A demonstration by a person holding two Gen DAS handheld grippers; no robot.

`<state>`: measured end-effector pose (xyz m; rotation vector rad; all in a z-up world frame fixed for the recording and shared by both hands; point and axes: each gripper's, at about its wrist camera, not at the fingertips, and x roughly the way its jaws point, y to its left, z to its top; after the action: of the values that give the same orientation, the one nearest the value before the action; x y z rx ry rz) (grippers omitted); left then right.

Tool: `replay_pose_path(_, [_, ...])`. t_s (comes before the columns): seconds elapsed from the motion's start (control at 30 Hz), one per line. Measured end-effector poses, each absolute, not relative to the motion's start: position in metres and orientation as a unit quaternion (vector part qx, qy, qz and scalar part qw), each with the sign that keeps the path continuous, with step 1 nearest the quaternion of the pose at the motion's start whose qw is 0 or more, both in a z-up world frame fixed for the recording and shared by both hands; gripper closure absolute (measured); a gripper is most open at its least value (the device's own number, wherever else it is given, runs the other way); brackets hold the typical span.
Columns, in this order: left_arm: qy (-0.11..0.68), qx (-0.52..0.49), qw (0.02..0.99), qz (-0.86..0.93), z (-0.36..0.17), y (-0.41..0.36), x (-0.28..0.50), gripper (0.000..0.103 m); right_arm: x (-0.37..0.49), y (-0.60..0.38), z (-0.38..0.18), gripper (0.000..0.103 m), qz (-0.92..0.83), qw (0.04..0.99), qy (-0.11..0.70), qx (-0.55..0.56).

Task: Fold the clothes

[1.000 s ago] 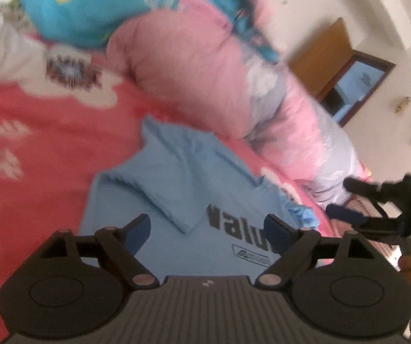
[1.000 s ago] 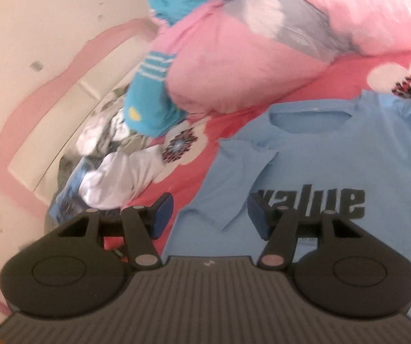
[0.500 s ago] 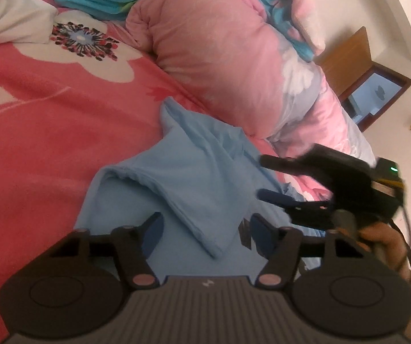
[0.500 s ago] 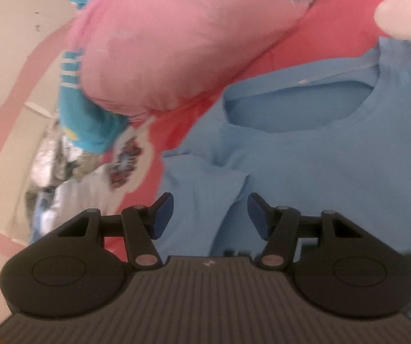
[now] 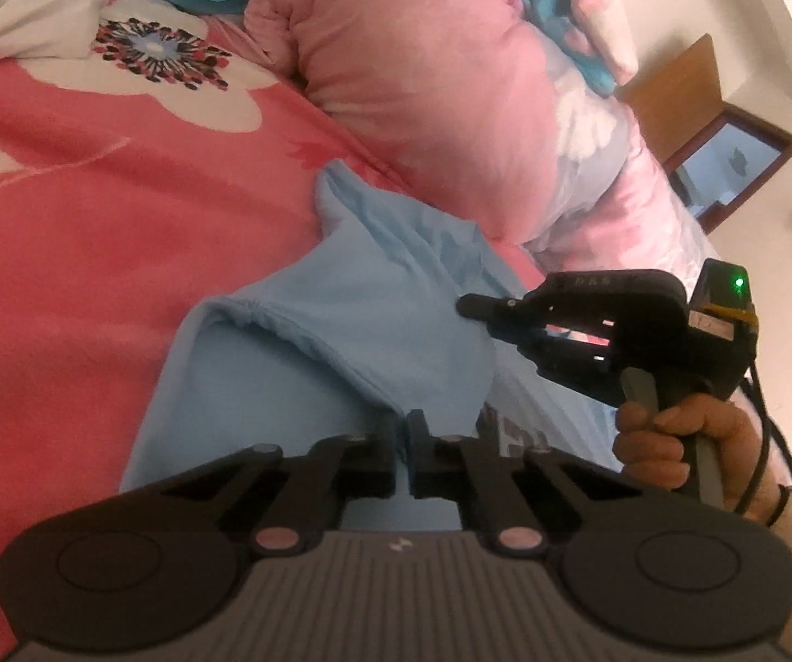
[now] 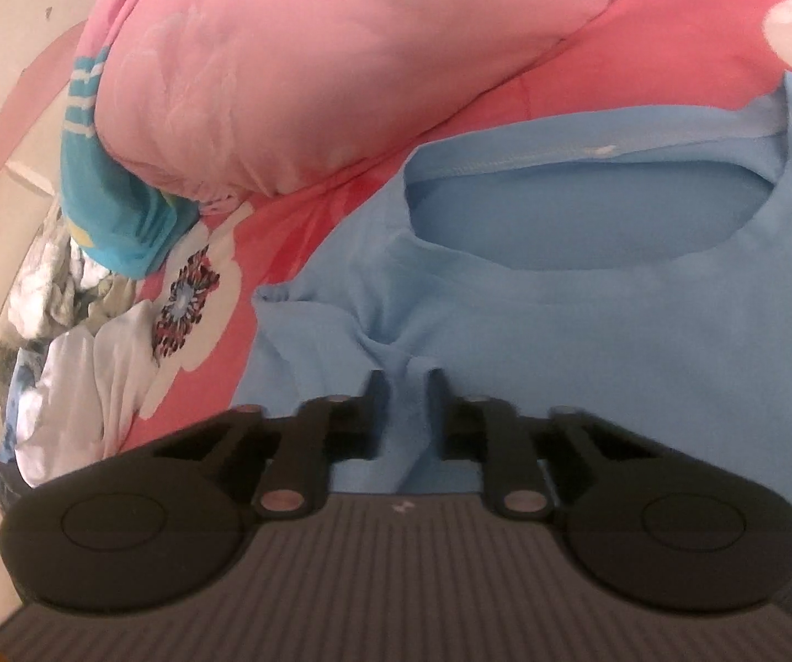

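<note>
Pink bedding with large white flowers (image 5: pixel 64 231) is seen beneath everything, and cream walls and a brown door frame (image 5: pixel 738 165) close the room at the right of the left wrist view. At the bed's left edge in the right wrist view a heap of white and patterned clothes (image 6: pixel 70 342) is piled against a pale headboard. One rolled pink quilt (image 5: pixel 440 88) is laid across the far side of the bed, with a turquoise cloth (image 6: pixel 114 209) tucked at its end.

One light blue T-shirt (image 5: pixel 396 287) is spread on the bedding just beside the quilt, its neck opening turned toward the quilt and one sleeve folded over the chest.

Compared with a second ago, both pairs of jaws have just been closing and are now nearly pressed together, each with blue cloth between them. The left gripper (image 5: pixel 402 430) is clamped on the hem of the folded sleeve. The right gripper (image 6: pixel 407 386) is pinched on a raised pleat of the shirt below the collar; in the left wrist view it (image 5: pixel 470 306) is seen lower and closer than before, held by one hand (image 5: pixel 682 441). Two grippers are counted.
</note>
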<state>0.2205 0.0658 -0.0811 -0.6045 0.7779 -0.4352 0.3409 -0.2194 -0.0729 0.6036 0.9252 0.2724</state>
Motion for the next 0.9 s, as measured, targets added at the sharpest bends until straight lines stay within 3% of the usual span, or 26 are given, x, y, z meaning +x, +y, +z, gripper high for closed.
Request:
replay_pose_path(0.63, [0.249,-0.388,0.877,-0.134,-0.044,0.147,0.226,0.101,0.376,-0.138,0.011,0.098,0.188,0.877,0.385,0.219])
replay_pose_path(0.9, [0.245,-0.432,0.866,-0.064,-0.054,0.190,0.238,0.101,0.416,-0.081,0.016,0.099,0.225,0.871,0.387,0.201])
